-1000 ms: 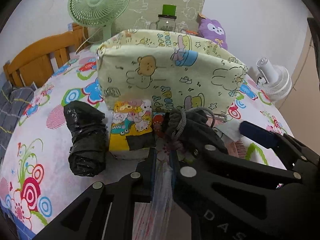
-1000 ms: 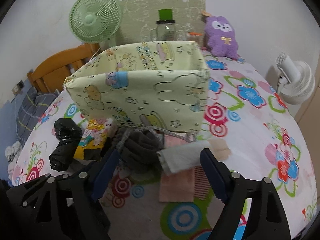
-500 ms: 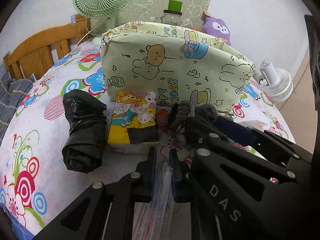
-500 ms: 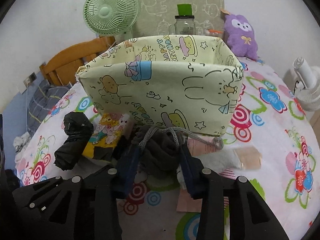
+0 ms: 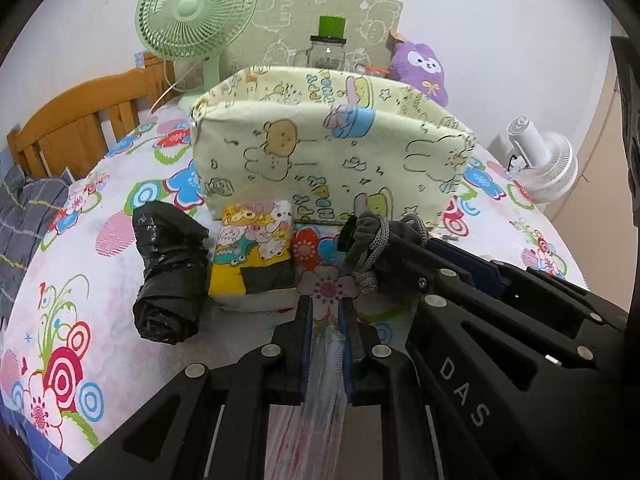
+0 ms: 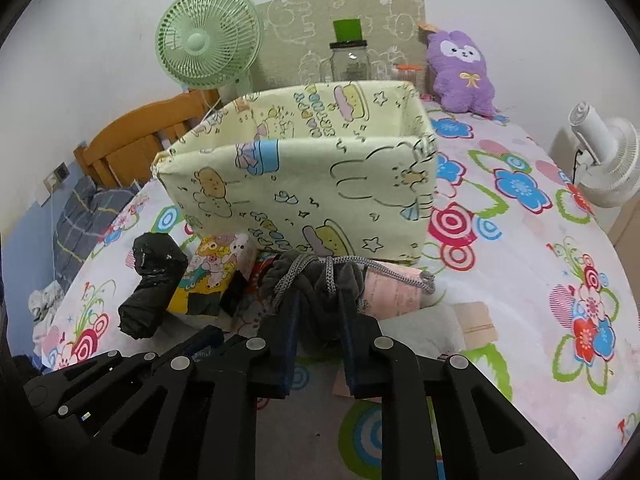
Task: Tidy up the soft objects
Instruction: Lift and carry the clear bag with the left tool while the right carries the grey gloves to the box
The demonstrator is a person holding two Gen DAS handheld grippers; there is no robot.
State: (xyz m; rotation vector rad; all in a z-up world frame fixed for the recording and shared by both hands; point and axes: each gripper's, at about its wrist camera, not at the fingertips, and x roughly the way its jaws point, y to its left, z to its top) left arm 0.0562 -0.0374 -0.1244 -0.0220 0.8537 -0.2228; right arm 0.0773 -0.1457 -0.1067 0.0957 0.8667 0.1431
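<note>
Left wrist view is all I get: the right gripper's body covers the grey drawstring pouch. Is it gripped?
Observer: Yes. In the right wrist view the right gripper is shut on the grey drawstring pouch, one finger on each side.
Operator: Anything lying right of the pouch?
Observer: A white rolled cloth lies there on the tablecloth.
Operator: Anything inside the fabric bin?
Observer: Only its upper inner walls show, bare; its floor is hidden.

Pale yellow bin point(image 6: 320, 184) with cartoon bears and rabbits, grey pouch point(image 6: 320, 280) with grey cord, black bag roll point(image 5: 168, 272), yellow cartoon pack point(image 5: 252, 252), white cloth point(image 6: 520, 264) with red, blue, green flowers, purple plush point(image 6: 460, 72), green fan point(image 5: 196, 8).
</note>
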